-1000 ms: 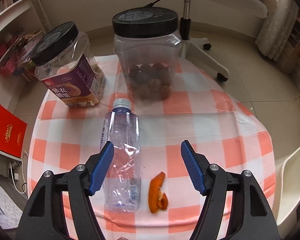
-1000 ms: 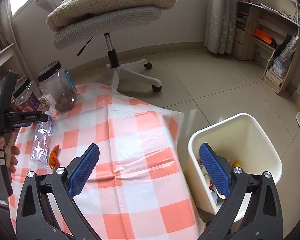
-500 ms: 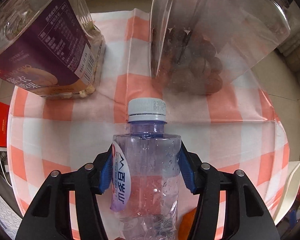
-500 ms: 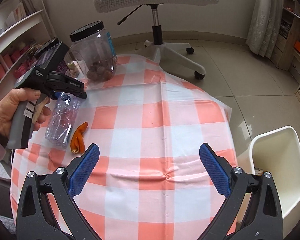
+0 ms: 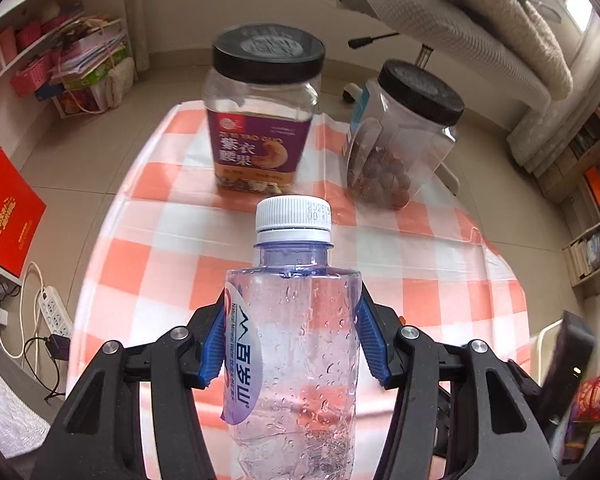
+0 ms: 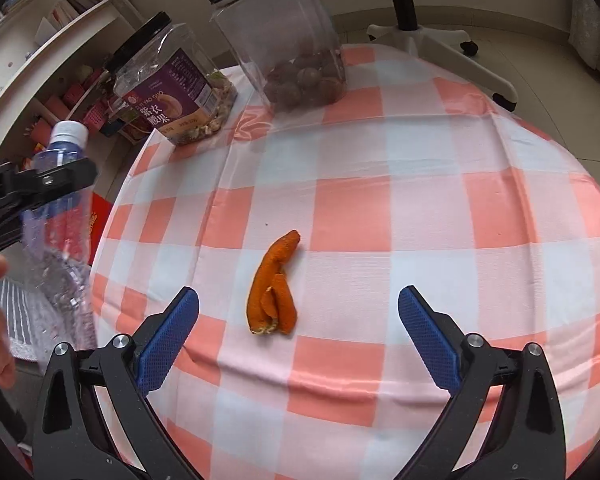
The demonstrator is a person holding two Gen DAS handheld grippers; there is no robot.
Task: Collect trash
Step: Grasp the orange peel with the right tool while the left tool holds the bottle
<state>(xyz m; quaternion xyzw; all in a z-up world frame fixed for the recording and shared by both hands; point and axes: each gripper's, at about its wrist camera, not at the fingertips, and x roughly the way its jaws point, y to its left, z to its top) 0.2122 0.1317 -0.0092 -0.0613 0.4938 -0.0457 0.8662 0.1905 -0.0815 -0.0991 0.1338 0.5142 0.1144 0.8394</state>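
The water bottle (image 5: 296, 344) is clenched between the left tongs (image 5: 292, 344) and held above the counter (image 6: 420, 208). The right tongs (image 6: 298, 336) are spread wide above the orange peel (image 6: 274, 286), which is lying on the checked cloth.

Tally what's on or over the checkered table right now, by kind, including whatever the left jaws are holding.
Plastic water bottle, held by the left gripper: 1
Orange peel on the cloth: 1
Black-lidded snack jars, purple-label jar and clear jar: 2
Total: 4
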